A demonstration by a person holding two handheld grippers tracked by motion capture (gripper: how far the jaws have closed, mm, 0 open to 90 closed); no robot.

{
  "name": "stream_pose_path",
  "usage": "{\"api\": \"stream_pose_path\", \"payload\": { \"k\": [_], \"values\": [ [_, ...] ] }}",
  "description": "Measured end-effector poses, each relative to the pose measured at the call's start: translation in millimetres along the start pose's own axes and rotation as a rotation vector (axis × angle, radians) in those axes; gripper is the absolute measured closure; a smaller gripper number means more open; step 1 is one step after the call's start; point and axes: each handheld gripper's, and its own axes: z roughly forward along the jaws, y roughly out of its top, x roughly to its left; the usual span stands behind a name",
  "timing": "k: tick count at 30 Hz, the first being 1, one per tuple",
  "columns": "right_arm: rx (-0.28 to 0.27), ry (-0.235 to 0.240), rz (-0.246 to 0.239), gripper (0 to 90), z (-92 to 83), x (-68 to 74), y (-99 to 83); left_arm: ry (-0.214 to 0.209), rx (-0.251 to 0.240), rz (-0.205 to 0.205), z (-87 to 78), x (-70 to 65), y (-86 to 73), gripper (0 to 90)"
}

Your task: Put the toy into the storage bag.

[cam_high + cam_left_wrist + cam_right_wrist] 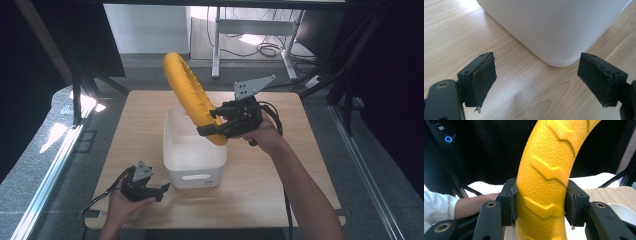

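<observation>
A yellow ring (192,97) with raised tread marks hangs edge-on above the white bin (175,150) in the middle of the wooden table. My right gripper (212,126) is shut on its lower part, at the bin's right rim. In the right gripper view the pads squeeze the textured yellow ring (544,185) from both sides. My left gripper (162,190) rests low on the table at the front left, its jaws open toward the bin's near left corner. The left gripper view has the bin's rounded corner (554,30) just beyond the empty jaws.
The wooden table (280,175) has bare room right of the bin and along the front. Black frame posts (76,95) stand at the table's left and right back corners. A desk with cables (260,35) stands on the floor behind.
</observation>
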Motion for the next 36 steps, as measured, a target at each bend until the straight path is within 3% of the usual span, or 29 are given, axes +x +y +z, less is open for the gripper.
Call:
{"api": "stream_pose_path", "payload": {
  "k": [12, 36],
  "values": [
    [0.024, 0.037, 0.005, 51.3, 11.0, 7.3, -8.9, -0.001, 0.004, 0.002, 1.0, -0.4, -0.1, 15.1],
    [0.056, 0.073, 0.024, 51.2, 22.5, 5.4, -23.6, -0.002, 0.015, 0.004, 2.6, -0.6, -0.5, 14.8]
  ]
}}
